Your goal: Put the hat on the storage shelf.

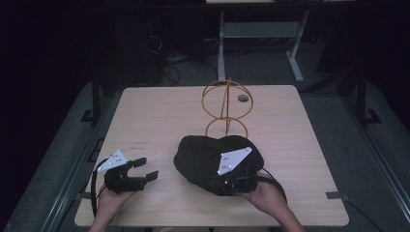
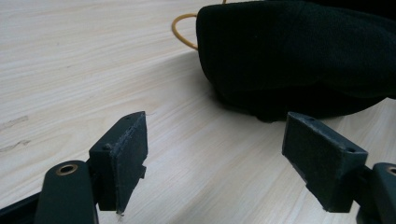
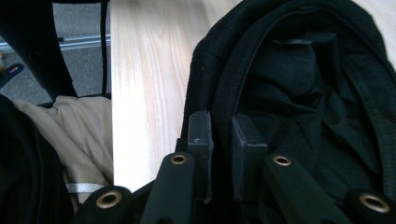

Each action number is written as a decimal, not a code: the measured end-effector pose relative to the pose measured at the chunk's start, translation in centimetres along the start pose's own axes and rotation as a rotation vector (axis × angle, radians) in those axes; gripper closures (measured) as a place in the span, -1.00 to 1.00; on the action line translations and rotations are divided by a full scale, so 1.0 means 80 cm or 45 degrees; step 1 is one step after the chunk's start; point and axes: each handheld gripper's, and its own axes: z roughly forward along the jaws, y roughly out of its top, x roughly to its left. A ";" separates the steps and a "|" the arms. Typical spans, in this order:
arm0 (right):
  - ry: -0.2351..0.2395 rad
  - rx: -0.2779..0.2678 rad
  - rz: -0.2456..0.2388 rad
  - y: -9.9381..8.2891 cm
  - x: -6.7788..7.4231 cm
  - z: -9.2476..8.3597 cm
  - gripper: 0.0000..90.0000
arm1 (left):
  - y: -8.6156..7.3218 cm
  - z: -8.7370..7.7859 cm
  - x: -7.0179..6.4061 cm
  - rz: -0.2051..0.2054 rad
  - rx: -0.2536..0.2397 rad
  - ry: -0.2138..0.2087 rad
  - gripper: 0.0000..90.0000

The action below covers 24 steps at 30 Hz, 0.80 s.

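Note:
A black fabric hat [image 1: 203, 159] lies crumpled on the wooden table [image 1: 154, 111], just in front of a golden wire stand [image 1: 226, 104] made of rings. My right gripper [image 1: 239, 178] is at the hat's near right side. In the right gripper view its jaws [image 3: 220, 135] are nearly together, pinching the hat's rim, with the hat's dark inside [image 3: 299, 84] beyond. My left gripper [image 1: 146, 169] rests low at the table's front left, open and empty. Past its spread jaws [image 2: 215, 140] the left gripper view shows the hat [image 2: 299, 56] and a bit of the wire stand [image 2: 180, 32].
A round cable hole [image 1: 243, 98] sits in the table behind the stand. The table's front edge [image 3: 114, 140] runs close to the right gripper, with the person's beige trousers [image 3: 79, 130] below it. Bare wood stretches across the table's left and back.

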 end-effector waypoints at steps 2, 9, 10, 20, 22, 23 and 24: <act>0.005 -0.010 0.007 0.000 0.000 -0.002 0.77 | 0.000 0.000 -0.001 0.009 -0.004 0.005 -0.51; 0.018 -0.057 0.025 0.003 0.001 -0.017 0.76 | 0.002 0.003 -0.009 0.030 0.003 -0.014 -0.53; 0.017 -0.061 0.024 0.003 0.000 -0.020 0.76 | 0.002 0.004 -0.009 0.038 0.012 -0.016 -0.53; 0.023 -0.105 0.053 0.001 0.000 -0.030 0.76 | 0.006 0.008 -0.023 0.095 0.010 -0.015 -0.56; 0.026 -0.111 0.055 0.001 0.001 -0.032 0.76 | 0.007 0.009 -0.026 0.110 0.015 -0.017 -0.56; 0.024 -0.110 0.060 0.001 0.001 -0.034 0.76 | 0.008 0.010 -0.028 0.113 0.010 -0.019 -0.56; 0.024 -0.114 0.059 0.001 0.001 -0.035 0.76 | 0.009 0.011 -0.030 0.121 0.011 -0.020 -0.56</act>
